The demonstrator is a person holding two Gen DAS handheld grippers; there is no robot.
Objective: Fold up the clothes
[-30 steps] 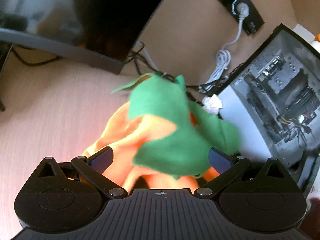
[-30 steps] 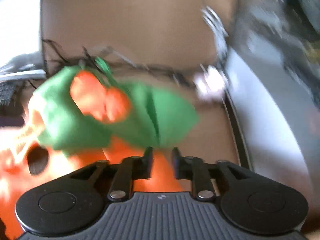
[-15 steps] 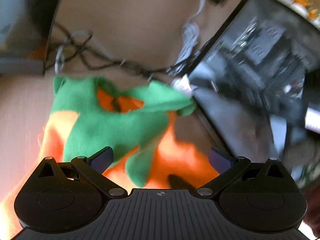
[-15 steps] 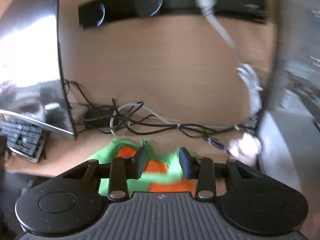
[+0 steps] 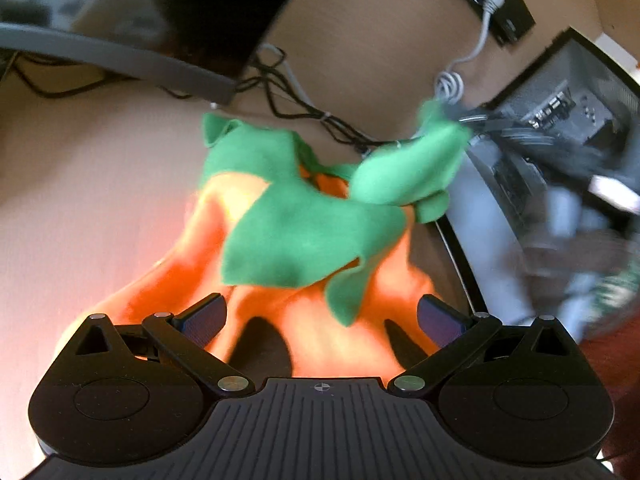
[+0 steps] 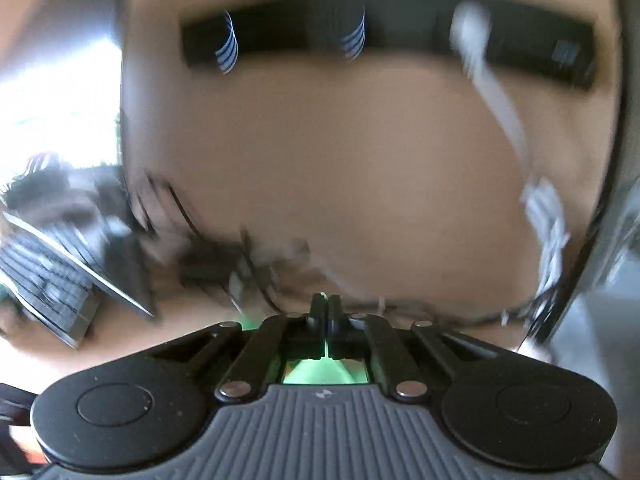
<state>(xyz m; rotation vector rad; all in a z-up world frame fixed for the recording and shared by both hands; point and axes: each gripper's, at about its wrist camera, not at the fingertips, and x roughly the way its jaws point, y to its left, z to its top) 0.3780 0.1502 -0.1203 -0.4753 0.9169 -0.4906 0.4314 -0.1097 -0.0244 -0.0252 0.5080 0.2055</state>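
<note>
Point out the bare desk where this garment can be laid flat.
Bare desk lies left of the orange-and-green garment, bounded behind by the monitor's lower edge. Crowded: tangled cables behind the garment and the open computer case close on its right.

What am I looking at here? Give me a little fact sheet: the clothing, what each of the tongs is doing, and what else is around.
garment: orange and green garment, rumpled, partly lifted off the desk
left tongs: left tongs wide open over the orange part, gripping nothing
right tongs: right tongs shut on a bit of green cloth
surface: pale wooden desk
nearby: open computer case at right, cables behind, keyboard at left
image quality: right view blurred
</note>
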